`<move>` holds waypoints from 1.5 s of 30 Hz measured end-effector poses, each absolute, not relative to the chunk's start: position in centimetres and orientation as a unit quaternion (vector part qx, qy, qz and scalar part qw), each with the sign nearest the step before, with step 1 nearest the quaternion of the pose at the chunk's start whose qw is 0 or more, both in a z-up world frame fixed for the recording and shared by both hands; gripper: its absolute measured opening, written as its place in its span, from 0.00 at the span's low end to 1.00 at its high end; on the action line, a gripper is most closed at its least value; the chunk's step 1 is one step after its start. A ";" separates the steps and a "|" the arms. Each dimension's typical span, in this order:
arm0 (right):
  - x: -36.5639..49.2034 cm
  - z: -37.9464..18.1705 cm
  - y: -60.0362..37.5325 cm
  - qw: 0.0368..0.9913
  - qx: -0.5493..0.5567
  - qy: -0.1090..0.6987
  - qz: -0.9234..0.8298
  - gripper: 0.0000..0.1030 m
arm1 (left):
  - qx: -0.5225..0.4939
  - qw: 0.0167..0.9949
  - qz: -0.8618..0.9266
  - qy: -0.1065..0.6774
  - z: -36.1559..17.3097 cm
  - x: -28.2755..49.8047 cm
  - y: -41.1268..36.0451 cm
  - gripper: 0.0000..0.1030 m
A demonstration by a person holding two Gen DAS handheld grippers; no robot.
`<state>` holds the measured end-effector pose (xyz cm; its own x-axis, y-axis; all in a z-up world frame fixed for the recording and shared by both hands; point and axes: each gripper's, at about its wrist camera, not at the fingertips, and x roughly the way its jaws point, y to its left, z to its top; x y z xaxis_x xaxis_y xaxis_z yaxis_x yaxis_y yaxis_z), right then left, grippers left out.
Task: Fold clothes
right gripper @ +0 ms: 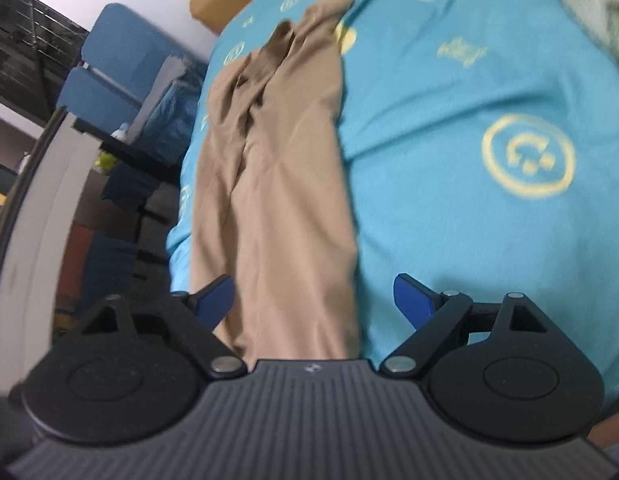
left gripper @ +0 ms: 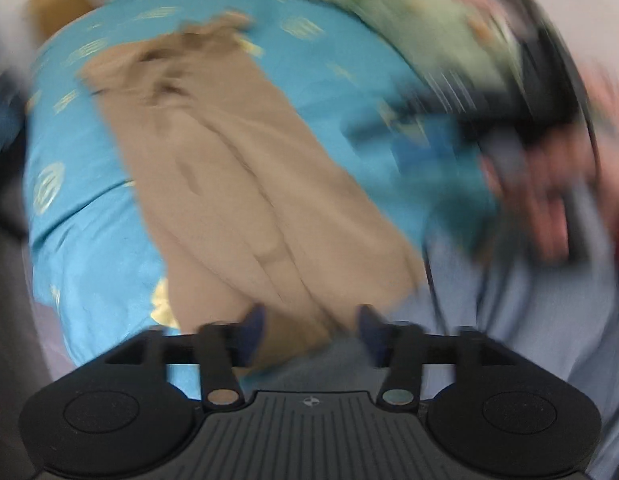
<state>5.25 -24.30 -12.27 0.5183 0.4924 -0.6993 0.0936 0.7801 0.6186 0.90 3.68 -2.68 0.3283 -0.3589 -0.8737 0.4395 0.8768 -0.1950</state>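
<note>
Tan trousers (left gripper: 229,176) lie stretched out lengthwise on a blue bedsheet (left gripper: 89,240) with yellow emblems. In the blurred left wrist view my left gripper (left gripper: 311,332) is open above the trousers' near end, its blue fingertips (left gripper: 253,328) apart with nothing between them. In the right wrist view the trousers (right gripper: 277,184) run away from me, waist at the far end. My right gripper (right gripper: 313,300) is wide open, its blue fingertips (right gripper: 215,298) either side of the near leg hems.
A pale green blanket (left gripper: 421,12) is bunched at the bed's far right. A person in light clothing (left gripper: 529,320) stands at right. A blue chair (right gripper: 117,68), a cardboard box (right gripper: 217,0) and dark shelving (right gripper: 121,208) stand beside the bed's left edge.
</note>
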 end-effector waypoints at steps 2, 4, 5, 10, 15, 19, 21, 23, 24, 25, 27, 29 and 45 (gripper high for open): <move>5.2 -12.8 -24.0 0.803 0.314 0.490 0.128 0.75 | -0.039 0.828 -0.204 0.521 -2.9 2.8 6.1 0.81; 5.1 -13.4 -23.6 0.791 0.319 0.504 0.134 0.75 | -0.069 0.833 -0.158 0.526 -4.0 4.3 7.7 0.81; 5.1 -13.6 -23.5 0.785 0.322 0.511 0.136 0.75 | -0.084 0.835 -0.134 0.528 -4.5 5.1 8.4 0.81; 4.8 -14.7 -22.5 0.777 0.300 0.541 0.117 0.75 | -0.078 0.825 -0.082 0.554 -7.4 6.6 9.5 0.77; 4.4 -15.3 -22.0 0.761 0.301 0.558 0.133 0.57 | -0.032 0.812 -0.090 0.576 -8.6 6.3 8.1 0.75; 3.6 -15.2 -22.0 0.760 0.294 0.565 0.130 0.42 | -0.009 0.793 -0.107 0.600 -9.4 5.8 7.1 0.70; 3.1 -15.0 -21.9 0.757 0.292 0.569 0.135 0.42 | -0.003 0.781 -0.110 0.614 -10.1 5.6 7.0 0.68; 2.6 -14.8 -21.6 0.758 0.282 0.573 0.135 0.44 | 0.004 0.770 -0.112 0.628 -10.8 5.4 6.9 0.68; 2.3 -14.9 -21.5 0.757 0.280 0.575 0.132 0.44 | 0.011 0.765 -0.119 0.633 -11.0 5.3 6.7 0.68; 2.1 -15.0 -21.3 0.757 0.278 0.577 0.130 0.44 | 0.018 0.759 -0.126 0.638 -11.2 5.3 6.4 0.68; 1.9 -15.2 -21.2 0.752 0.276 0.584 0.130 0.46 | 0.023 0.747 -0.150 0.648 -11.6 5.0 5.7 0.68; 1.8 -15.5 -21.0 0.750 0.267 0.593 0.123 0.50 | 0.036 0.741 -0.164 0.650 -11.8 4.8 5.2 0.64; 0.9 -14.8 -17.5 0.778 0.135 0.596 0.146 0.16 | 0.106 0.730 -0.147 0.659 -11.8 3.0 3.7 0.25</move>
<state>0.94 -17.48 -14.83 0.2466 0.3874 -0.8883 -0.0662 0.9212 0.3834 3.04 3.73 -11.78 0.0875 -0.0740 -0.9934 0.3547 0.9342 -0.0384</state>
